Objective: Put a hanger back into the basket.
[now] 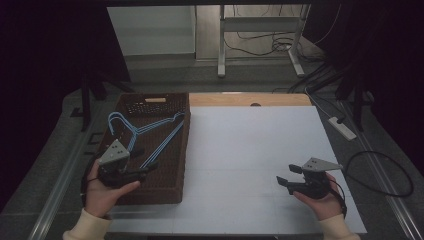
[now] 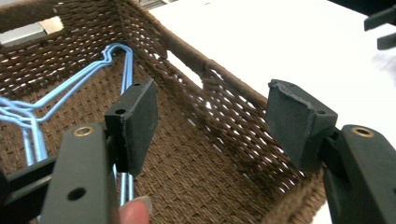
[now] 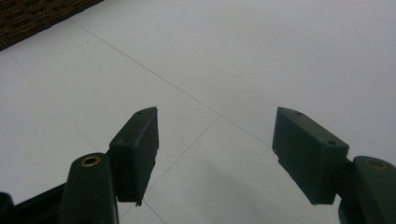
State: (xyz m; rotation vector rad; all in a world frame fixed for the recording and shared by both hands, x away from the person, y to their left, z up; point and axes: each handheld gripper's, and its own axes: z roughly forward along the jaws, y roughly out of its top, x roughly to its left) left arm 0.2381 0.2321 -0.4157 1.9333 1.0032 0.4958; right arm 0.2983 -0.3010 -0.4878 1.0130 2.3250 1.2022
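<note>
My left gripper (image 1: 145,172) hangs over the near end of the woven basket (image 1: 181,150), its fingers (image 2: 135,123) apart with nothing between them. The blue hangers (image 1: 145,132) lie inside the basket, hooks toward its far wall, just beyond my fingers. The basket's right wall stands between the hangers and the white worktop (image 1: 250,150). My right gripper (image 1: 285,181) rests well apart over bare worktop, fingers (image 3: 140,149) spread and empty.
</note>
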